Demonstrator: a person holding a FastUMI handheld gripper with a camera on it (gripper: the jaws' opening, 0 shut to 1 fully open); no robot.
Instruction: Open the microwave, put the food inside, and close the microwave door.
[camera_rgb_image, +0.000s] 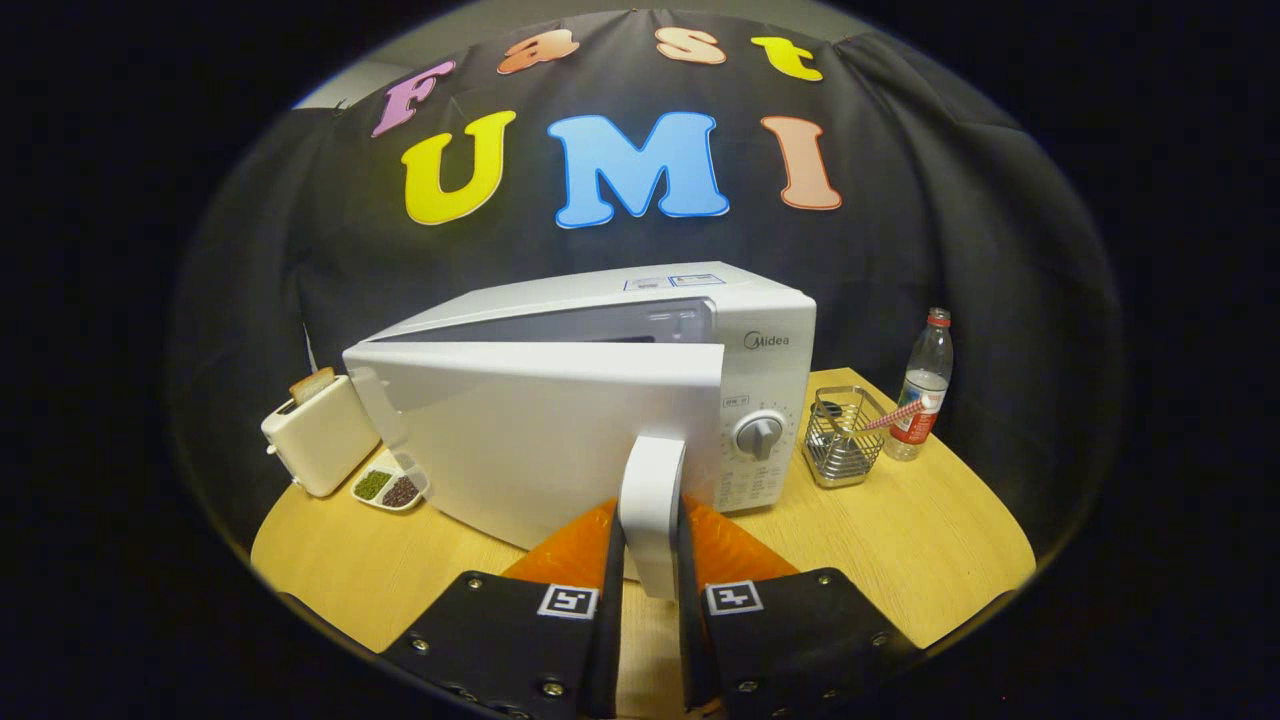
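A white microwave (775, 345) stands on the round wooden table (900, 540). Its door (530, 430) hangs partly open, hinged at the left, with the handle side swung out from the control panel. My gripper (651, 525) is shut on the door's upright white handle (652, 490), one finger pressing each side. A small white divided dish (390, 488) of green and dark food lies on the table to the left of the microwave, beside the toaster. The microwave's cavity is mostly hidden behind the door.
A cream toaster (318, 435) with a slice of toast in it stands at the table's left. To the right of the microwave are a wire basket (840, 435) and a plastic water bottle (922, 385). Bare table lies front right.
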